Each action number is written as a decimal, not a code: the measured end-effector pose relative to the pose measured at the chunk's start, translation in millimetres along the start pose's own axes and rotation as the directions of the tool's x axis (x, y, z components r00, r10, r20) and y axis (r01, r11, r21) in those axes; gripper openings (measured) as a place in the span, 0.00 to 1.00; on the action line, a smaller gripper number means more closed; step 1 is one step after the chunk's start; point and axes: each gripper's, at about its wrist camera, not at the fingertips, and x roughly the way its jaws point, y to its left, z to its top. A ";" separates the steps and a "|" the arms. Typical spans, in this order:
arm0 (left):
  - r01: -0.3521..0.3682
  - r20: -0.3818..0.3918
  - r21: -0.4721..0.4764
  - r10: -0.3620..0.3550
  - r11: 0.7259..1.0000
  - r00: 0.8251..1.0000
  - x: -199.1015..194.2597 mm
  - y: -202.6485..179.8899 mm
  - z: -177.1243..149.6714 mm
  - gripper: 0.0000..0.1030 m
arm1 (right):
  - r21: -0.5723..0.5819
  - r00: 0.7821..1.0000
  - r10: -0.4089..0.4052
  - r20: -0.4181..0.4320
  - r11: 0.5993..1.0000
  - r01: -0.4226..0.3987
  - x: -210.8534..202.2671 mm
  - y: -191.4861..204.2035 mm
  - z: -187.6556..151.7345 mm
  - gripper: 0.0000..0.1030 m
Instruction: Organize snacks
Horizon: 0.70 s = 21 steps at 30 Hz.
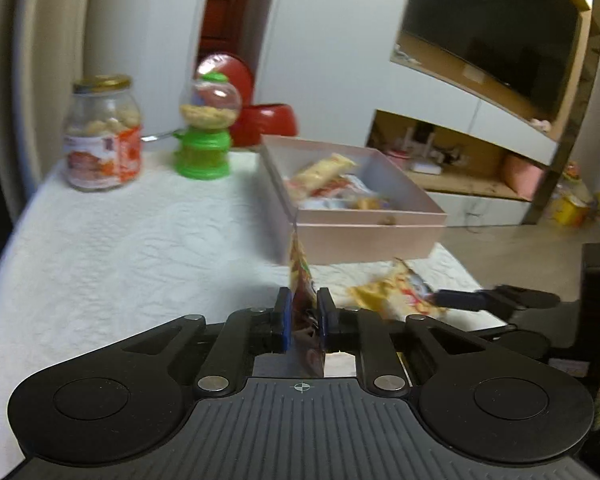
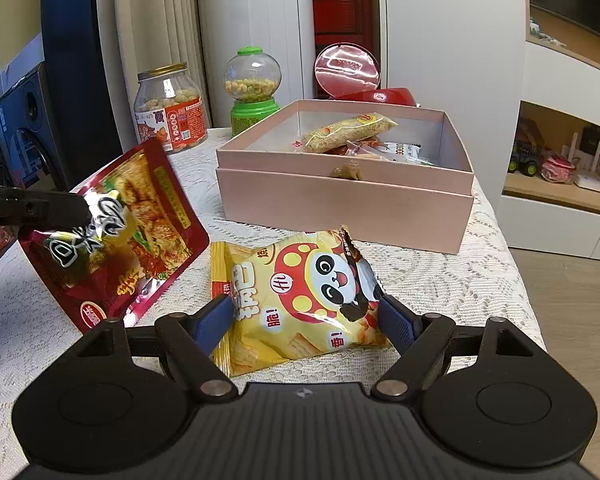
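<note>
- The left wrist view looks forward and downward along its tongs (image 1: 304, 316), close over the white lace-covered worktop (image 1: 120, 248), facing the open pink cardboard box (image 1: 364, 236) at centre.
- The right wrist view sits equally low and near, with that box (image 2: 340, 208) upper centre.
- Both share the box, the gold-lidded glass jar (image 1: 102, 136) (image 2: 170, 108) and the green candy dispenser (image 1: 206, 128) (image 2: 254, 88).

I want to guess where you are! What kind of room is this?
Probably a living room at home: a big dark TV on the wall, a speaker, and a toy truck on the shelf.
</note>
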 end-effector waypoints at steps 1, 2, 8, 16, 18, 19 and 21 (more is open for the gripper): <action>-0.001 -0.010 0.004 0.001 1.000 1.000 4.8 -2.2 0.2 0.19 | 0.000 1.000 0.000 0.000 1.000 0.000 -0.2 -0.1 -0.1 0.78; -0.014 -0.013 0.006 0.014 1.000 1.000 8.0 -3.6 -0.1 0.21 | 0.000 1.000 0.000 0.000 1.000 0.000 -0.3 -0.2 -0.1 0.78; -0.046 -0.072 -0.031 0.044 0.998 0.996 20.9 0.5 4.9 0.23 | 0.008 1.000 0.004 0.001 1.000 -0.004 -0.1 -0.7 -0.2 0.78; -0.085 -0.150 0.001 0.085 0.996 0.985 34.8 -4.2 0.4 0.27 | 0.010 1.000 0.005 0.003 1.000 -0.005 -0.5 -1.4 -0.6 0.78; -0.103 -0.166 0.003 0.102 0.995 0.981 40.0 -3.5 -2.6 0.29 | 0.011 1.000 0.005 0.004 1.000 -0.005 -0.5 -1.4 -0.6 0.78; -0.105 -0.164 -0.002 0.103 0.994 0.981 41.8 -1.7 -3.5 0.29 | 0.011 1.000 0.006 0.004 1.000 -0.006 -0.4 -1.5 -0.6 0.78; -0.095 -0.156 -0.016 0.092 0.995 0.984 43.6 2.3 -3.9 0.29 | 0.012 1.000 0.006 0.004 1.000 -0.006 -0.7 -1.7 -0.8 0.78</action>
